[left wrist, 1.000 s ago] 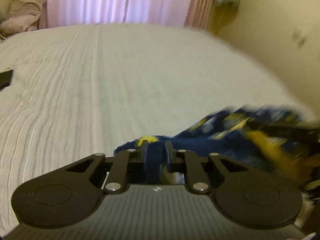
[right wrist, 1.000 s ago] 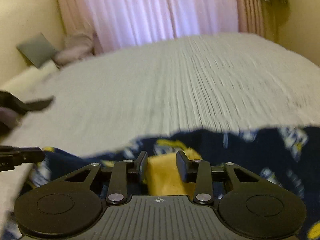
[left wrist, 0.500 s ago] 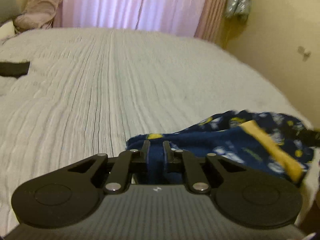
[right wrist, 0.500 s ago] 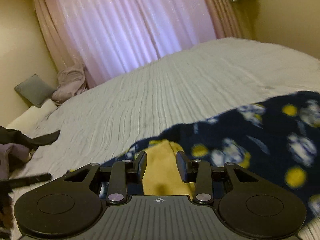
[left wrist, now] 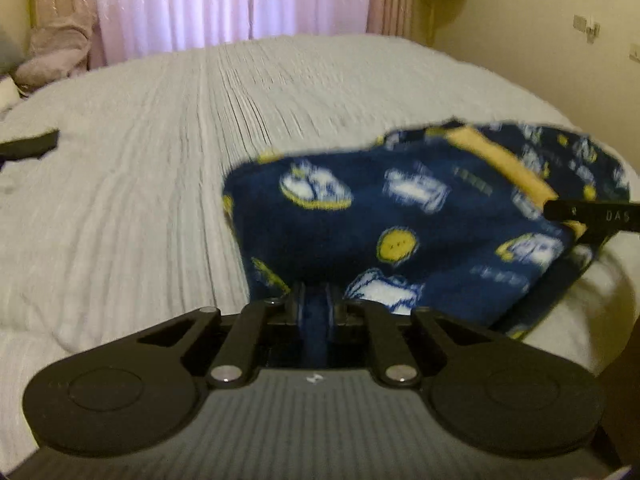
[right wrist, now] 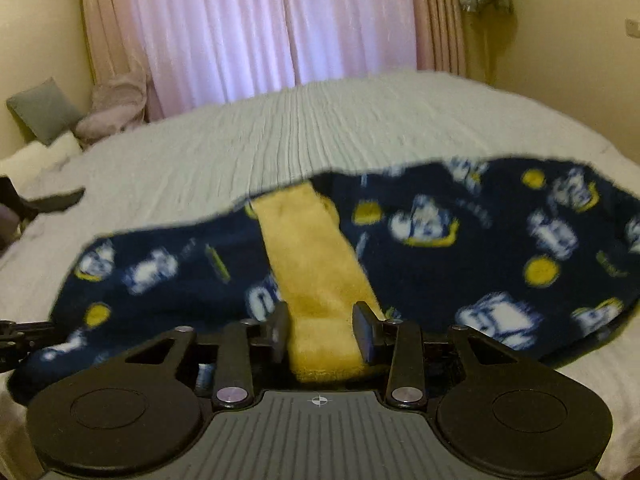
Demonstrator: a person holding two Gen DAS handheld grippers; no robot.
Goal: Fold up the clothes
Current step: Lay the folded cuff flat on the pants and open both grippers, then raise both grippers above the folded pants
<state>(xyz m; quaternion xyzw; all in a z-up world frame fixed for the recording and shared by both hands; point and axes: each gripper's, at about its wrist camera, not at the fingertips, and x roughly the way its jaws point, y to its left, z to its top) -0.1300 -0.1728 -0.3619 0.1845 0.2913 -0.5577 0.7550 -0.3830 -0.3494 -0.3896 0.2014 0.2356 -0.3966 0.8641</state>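
A navy fleece garment [left wrist: 400,216] with white and yellow prints and a yellow band [left wrist: 504,164] is stretched above the bed. My left gripper [left wrist: 316,300] is shut on a navy edge of it. My right gripper [right wrist: 322,328] is shut on the yellow band [right wrist: 316,272], with the navy cloth [right wrist: 500,240] spread out ahead of it. The right gripper's finger [left wrist: 592,214] shows at the right edge of the left wrist view. The left gripper [right wrist: 16,336] shows at the left edge of the right wrist view.
The bed has a light ribbed cover [left wrist: 160,160]. A dark cloth [left wrist: 28,146] lies at its left side. Pillows [right wrist: 44,112] and pinkish bedding [right wrist: 116,108] sit at the far left corner. Pink curtains [right wrist: 280,28] hang behind. A wall [left wrist: 560,40] is on the right.
Both grippers have lifted and tilted the garment, so it now spreads wide and flat in front of both cameras. Both still hold it.
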